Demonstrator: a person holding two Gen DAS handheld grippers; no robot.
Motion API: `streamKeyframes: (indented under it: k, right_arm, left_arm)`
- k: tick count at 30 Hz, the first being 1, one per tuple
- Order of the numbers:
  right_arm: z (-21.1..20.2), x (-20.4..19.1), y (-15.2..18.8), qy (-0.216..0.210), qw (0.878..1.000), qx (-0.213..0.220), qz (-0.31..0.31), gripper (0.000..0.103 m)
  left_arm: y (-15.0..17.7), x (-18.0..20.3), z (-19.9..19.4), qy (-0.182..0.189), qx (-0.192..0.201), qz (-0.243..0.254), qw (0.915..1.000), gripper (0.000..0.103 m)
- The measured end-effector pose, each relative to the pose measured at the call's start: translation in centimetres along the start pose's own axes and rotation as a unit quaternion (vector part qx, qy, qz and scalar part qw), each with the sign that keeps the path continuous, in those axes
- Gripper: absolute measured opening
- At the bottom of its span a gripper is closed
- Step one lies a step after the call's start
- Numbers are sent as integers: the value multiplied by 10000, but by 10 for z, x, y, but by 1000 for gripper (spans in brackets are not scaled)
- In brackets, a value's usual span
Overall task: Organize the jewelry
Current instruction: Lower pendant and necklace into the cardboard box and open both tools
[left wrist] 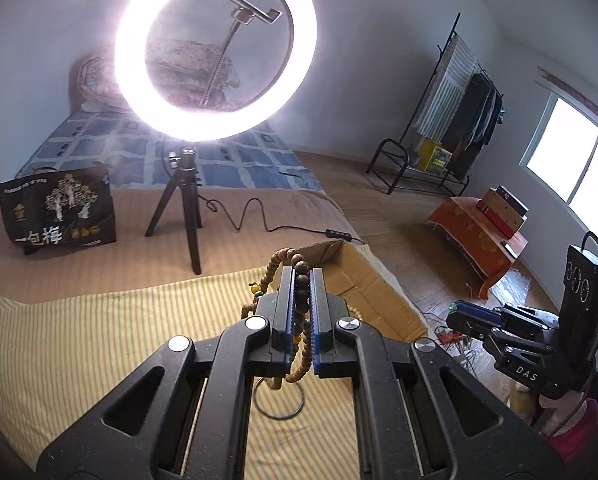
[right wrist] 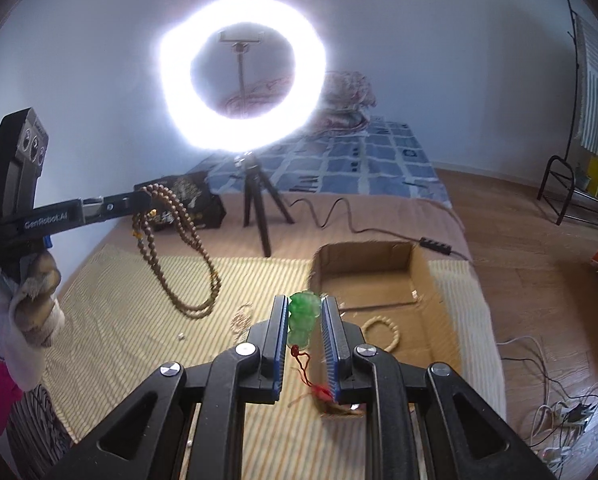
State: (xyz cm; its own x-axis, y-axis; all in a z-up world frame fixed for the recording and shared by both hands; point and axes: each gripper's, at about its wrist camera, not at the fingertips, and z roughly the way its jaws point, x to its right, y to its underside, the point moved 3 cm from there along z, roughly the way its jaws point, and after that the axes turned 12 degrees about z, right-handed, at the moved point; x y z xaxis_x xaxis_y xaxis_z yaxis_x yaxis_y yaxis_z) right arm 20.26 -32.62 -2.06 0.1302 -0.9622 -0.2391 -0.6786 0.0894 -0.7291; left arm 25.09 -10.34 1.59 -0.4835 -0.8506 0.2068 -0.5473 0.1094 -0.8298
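Note:
My left gripper (left wrist: 302, 276) is shut on a long brown bead necklace (left wrist: 301, 292), held in the air; in the right wrist view the necklace (right wrist: 179, 248) hangs in loops from the left gripper (right wrist: 139, 200) above the striped cloth. My right gripper (right wrist: 304, 304) is shut on a green jade pendant (right wrist: 304, 314) with a red cord (right wrist: 307, 364) hanging below, just left of the open cardboard box (right wrist: 423, 280). A pale bead bracelet (right wrist: 381, 334) lies in the box. The right gripper also shows in the left wrist view (left wrist: 475, 312).
A lit ring light on a tripod (right wrist: 255, 196) stands behind the yellow striped cloth (right wrist: 139, 320), its cable (right wrist: 339, 216) trailing right. A black bag (left wrist: 57, 210) stands at back left. A small pale bead string (right wrist: 241, 318) and a thin black ring (left wrist: 277, 400) lie on the cloth.

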Motion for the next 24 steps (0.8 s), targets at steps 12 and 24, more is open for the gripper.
streamKeyframes:
  k: [12, 24]
  right_arm:
    - [23, 50, -29, 281, 9994, 29, 217, 15]
    - [50, 96, -17, 544, 9975, -183, 423, 15]
  left_arm:
    - [-27, 28, 52, 189, -121, 228, 9995, 4]
    - [-44, 58, 108, 303, -270, 499, 9979, 4]
